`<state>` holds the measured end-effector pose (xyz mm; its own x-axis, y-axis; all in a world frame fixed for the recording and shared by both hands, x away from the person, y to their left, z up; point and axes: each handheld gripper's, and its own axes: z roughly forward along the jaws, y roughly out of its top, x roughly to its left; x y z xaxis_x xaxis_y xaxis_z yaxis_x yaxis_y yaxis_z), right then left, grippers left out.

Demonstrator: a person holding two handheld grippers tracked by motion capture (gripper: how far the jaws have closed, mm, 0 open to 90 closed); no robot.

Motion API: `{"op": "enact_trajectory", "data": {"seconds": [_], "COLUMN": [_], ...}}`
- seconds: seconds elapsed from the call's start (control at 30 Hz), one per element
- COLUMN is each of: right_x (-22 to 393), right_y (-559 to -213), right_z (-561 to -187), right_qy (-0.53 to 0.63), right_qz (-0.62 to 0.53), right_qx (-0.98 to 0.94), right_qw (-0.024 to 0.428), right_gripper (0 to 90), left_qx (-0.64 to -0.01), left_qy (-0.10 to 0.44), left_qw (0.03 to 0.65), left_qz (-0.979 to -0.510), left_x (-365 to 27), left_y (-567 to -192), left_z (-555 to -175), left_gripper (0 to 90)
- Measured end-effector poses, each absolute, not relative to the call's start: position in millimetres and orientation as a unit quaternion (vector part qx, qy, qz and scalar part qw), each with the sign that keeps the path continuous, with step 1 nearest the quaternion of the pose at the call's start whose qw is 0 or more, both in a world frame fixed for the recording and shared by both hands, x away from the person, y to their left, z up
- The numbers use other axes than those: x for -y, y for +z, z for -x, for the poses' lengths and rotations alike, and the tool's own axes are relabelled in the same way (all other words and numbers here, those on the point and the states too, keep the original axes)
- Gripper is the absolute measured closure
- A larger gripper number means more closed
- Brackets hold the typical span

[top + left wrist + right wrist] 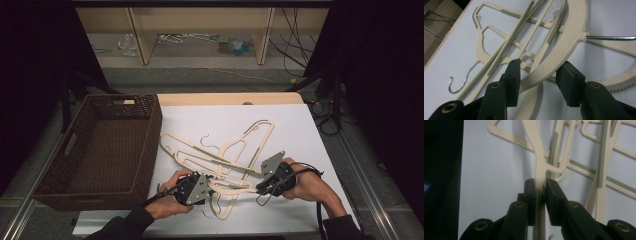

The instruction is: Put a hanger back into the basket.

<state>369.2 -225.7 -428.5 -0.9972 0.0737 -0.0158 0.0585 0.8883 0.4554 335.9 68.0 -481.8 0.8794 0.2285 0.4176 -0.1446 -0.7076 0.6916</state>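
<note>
Cream plastic, that is what I am working with: a tangle of flat hangers (220, 157) lying on the white sheet (300, 130), just right of the basket (107, 145). The basket is dark brown wicker, rectangular, with a cut-out handle in its near-left wall, and it sits against the sheet's left edge.

My left gripper (202, 186) is near the basket's front right corner, at the tangle's near-left end. In the left gripper view its black jaws stand half apart around a broad curved hanger arm (559, 53) with a fine dimpled texture. The left pad (513, 75) seems to touch that arm; the right pad (570, 82) is clear of it, so I am not clamping anything there. No earlier picture, so I say only that: narrow gap, arm between, not gripped.

Further from the basket, the hangers cross one another. They are thin and matte, with open loops at the shoulders and grey-green ribbed strips (510, 43) along the bars. Each carries a bright wire hook; one hook (461, 80) curls on the sheet, and a straight steel shank (611, 37) leaves the curved arm's neck.

My right gripper (265, 184) is on the tangle's right side, well apart from the basket. In the right gripper view its jaws are pinched tight on a narrow upright bar (540, 170) of one hanger.
</note>
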Motion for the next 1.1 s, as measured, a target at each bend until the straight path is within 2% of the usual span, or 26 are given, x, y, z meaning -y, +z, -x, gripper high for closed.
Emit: {"op": "enact_trajectory", "data": {"seconds": [0.5, 0.7, 0.87, 1.1], "right_x": [237.9, 246.7, 252.8, 269.5], "right_y": [-427.6, -421.5, -401.6, -360.5], "right_z": [-375.2, -377.8, -376.8, -369.4], "right_qy": [0.262, 0.277, 0.294, 0.346], "right_qz": [-0.049, -0.073, -0.098, -0.127], "right_qx": [-0.964, -0.958, -0.948, -0.918], "right_qw": [0.004, 0.014, 0.069, 0.149], "right_gripper": [79.8, 74.1, 62.5, 56.4], "left_qx": [0.099, 0.111, 0.115, 0.118], "left_qy": [0.274, 0.289, 0.312, 0.331], "left_qw": [0.354, 0.366, 0.376, 0.368], "left_qz": [-0.889, -0.878, -0.865, -0.861], "left_x": [-63.1, -58.4, -54.3, -48.6], "left_y": [-465.0, -460.4, -448.5, -436.6], "left_z": [-340.9, -343.8, -350.6, -362.6], "left_gripper": [72.8, 77.4, 82.2, 85.2]}}
